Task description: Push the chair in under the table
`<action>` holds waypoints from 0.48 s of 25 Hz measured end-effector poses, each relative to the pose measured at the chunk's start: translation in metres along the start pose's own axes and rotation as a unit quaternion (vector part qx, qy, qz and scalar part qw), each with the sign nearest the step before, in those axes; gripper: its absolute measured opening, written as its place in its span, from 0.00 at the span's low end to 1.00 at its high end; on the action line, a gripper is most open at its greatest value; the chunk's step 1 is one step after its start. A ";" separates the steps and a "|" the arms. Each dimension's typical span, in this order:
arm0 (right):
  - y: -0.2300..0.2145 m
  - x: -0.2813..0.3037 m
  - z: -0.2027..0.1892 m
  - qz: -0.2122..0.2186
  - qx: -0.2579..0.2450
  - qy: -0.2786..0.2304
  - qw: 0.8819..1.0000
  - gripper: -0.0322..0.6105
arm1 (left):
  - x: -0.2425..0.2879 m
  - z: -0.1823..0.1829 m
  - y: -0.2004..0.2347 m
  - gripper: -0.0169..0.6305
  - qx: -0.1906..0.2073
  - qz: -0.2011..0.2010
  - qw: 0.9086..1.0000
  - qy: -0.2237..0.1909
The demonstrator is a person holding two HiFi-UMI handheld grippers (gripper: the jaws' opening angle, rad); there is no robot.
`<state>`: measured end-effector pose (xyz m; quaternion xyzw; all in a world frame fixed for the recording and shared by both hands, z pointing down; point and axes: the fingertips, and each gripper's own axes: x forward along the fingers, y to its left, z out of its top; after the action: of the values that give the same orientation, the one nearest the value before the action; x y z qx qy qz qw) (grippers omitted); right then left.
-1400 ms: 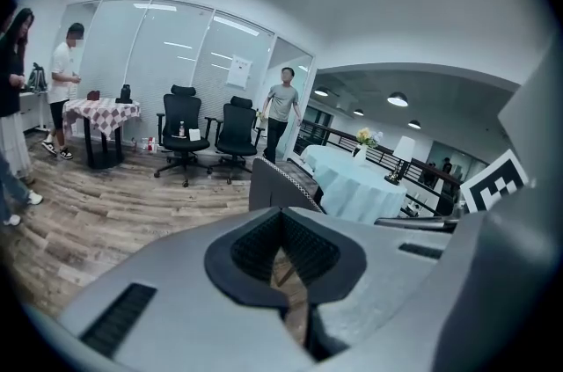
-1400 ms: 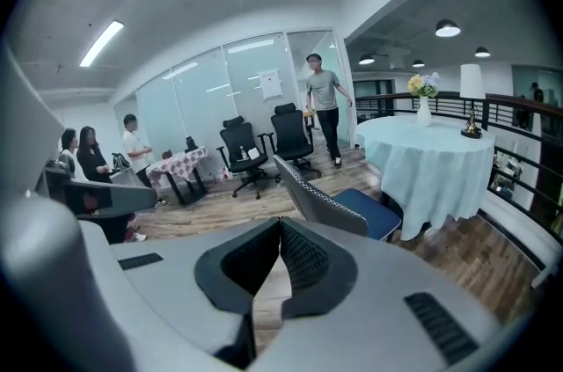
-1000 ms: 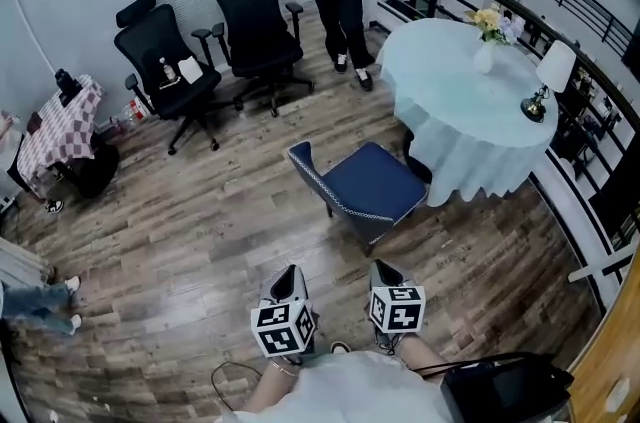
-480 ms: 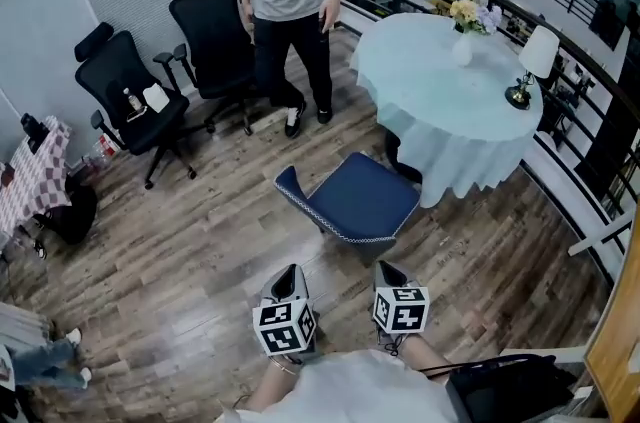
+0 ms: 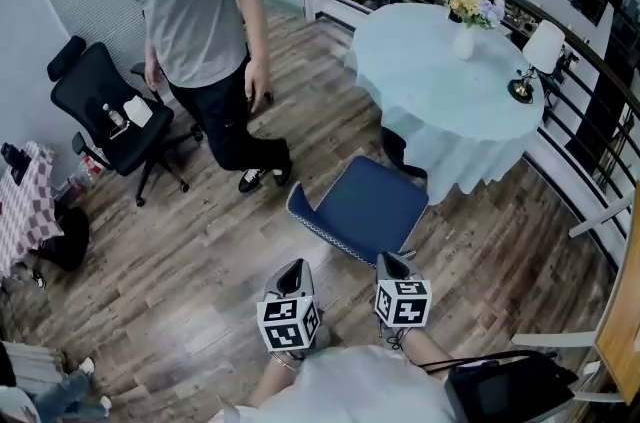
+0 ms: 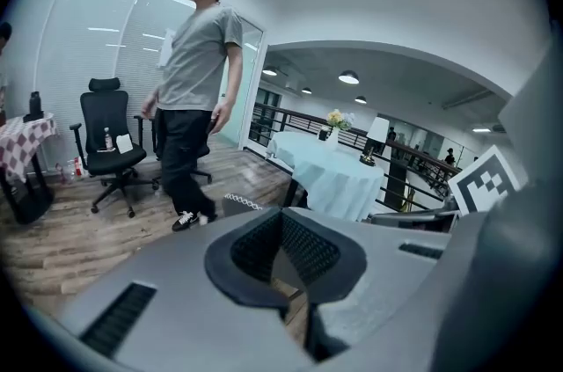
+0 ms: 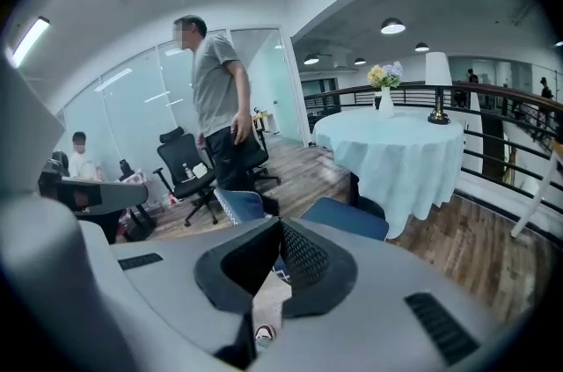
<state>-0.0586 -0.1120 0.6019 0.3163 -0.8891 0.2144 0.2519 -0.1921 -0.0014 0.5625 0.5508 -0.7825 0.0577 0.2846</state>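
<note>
Two grippers are seen low in the head view, the left gripper [image 5: 291, 273] at 7 o'clock of the chair [image 5: 365, 203] and the right gripper [image 5: 391, 261] at 5 o'clock. Both are closed, with nothing held between the jaws.

- Chair: stood out on the floor, seat pointed to 1 o'clock at the table [image 5: 440, 61]. Its front edge is near the cloth hem but not under it. The backrest is turned to the grippers.
- Changed over the last second: the gap between grippers and chair has been closed. The right gripper's tip is now just beside the backrest rim; contact cannot be told.
- Chair and table appear unshifted against each other.
- A person [image 5: 195, 11] has come from 12 o'clock to 10 o'clock, near the chair.

The approach is judged nearly done and the push not begun. A shove toward 1 o'clock is called for, and the person's feet should be watched.
</note>
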 end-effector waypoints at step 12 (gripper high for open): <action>0.029 0.060 0.044 -0.048 0.038 -0.022 0.998 0.08 | 0.062 0.050 0.060 0.03 0.030 -0.055 0.998 0.019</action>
<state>-0.1320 -0.1429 0.5958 0.3723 -0.8695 0.2289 0.2301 -0.2795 -0.0501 0.5661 0.6001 -0.7433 0.0757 0.2856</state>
